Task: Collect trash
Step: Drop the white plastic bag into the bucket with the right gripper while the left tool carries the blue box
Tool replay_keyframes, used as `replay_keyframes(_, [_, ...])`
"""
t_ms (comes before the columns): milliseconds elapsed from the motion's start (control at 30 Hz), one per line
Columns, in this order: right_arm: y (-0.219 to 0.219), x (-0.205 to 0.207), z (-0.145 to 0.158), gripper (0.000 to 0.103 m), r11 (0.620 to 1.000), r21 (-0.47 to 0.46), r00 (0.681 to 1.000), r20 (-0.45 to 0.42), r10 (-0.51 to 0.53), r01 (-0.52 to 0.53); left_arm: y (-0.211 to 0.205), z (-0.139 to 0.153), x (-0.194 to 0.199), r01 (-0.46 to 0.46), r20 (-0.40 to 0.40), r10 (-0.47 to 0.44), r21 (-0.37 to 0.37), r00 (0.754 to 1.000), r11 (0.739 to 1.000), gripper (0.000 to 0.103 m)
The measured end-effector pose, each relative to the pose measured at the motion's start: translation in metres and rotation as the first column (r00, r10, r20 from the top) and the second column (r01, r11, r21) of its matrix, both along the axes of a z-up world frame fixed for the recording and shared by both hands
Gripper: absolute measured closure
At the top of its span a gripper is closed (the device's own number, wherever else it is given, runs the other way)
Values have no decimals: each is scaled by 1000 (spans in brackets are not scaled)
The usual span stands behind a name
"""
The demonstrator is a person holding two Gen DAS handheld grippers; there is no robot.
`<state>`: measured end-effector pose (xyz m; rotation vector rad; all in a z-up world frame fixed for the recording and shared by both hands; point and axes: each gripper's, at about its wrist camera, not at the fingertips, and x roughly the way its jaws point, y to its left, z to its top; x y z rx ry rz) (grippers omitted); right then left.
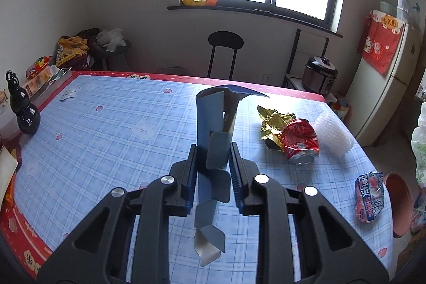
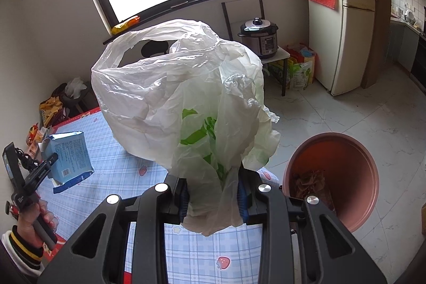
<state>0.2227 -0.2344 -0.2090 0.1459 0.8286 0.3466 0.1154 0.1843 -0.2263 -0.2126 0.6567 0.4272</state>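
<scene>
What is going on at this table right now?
A person is clearing trash. The left hand-held gripper is shut on a flattened blue carton, held above the table. The right hand-held gripper is shut on a white plastic bag, beside a pinkish bin. A crushed red can and gold wrapper remain on the table.

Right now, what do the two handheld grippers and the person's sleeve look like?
Both the left gripper and the right gripper are black plastic with cut-out linkage arms, round silver pivot bolts and blue ribbed pads. At the left hand, the sleeve ends in a black cuff with yellow and white stripes.
</scene>
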Motion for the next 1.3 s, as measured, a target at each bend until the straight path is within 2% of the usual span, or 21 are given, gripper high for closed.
replay_keyframes(133, [3, -2, 10, 74, 1000, 26, 1000, 21, 11, -12, 10, 21, -26, -17, 44, 20, -51, 999, 999, 77])
replay_keyframes(400, [-7, -6, 31, 74, 999, 49, 997, 77, 2, -5, 0, 67, -57, -11, 130, 16, -40, 991, 999, 77])
replay_keyframes(633, [-37, -7, 39, 74, 997, 46, 991, 116, -70, 65, -21, 101, -61, 32, 201, -23, -44, 979, 998, 76])
replay_keyframes(900, [-99, 3, 46, 74, 981, 10, 971, 146, -192, 192, -60, 125, -52, 92, 247, -80, -36, 966, 995, 76])
replay_keyframes(1100, [-146, 21, 45, 74, 964, -26, 956, 136, -260, 266, -85, 132, -45, 114, 254, -103, -30, 962, 993, 76])
replay_keyframes(1300, [-175, 39, 35, 74, 951, -18, 946, 107, -306, 309, -94, 135, -43, 107, 248, -98, -23, 964, 994, 76])
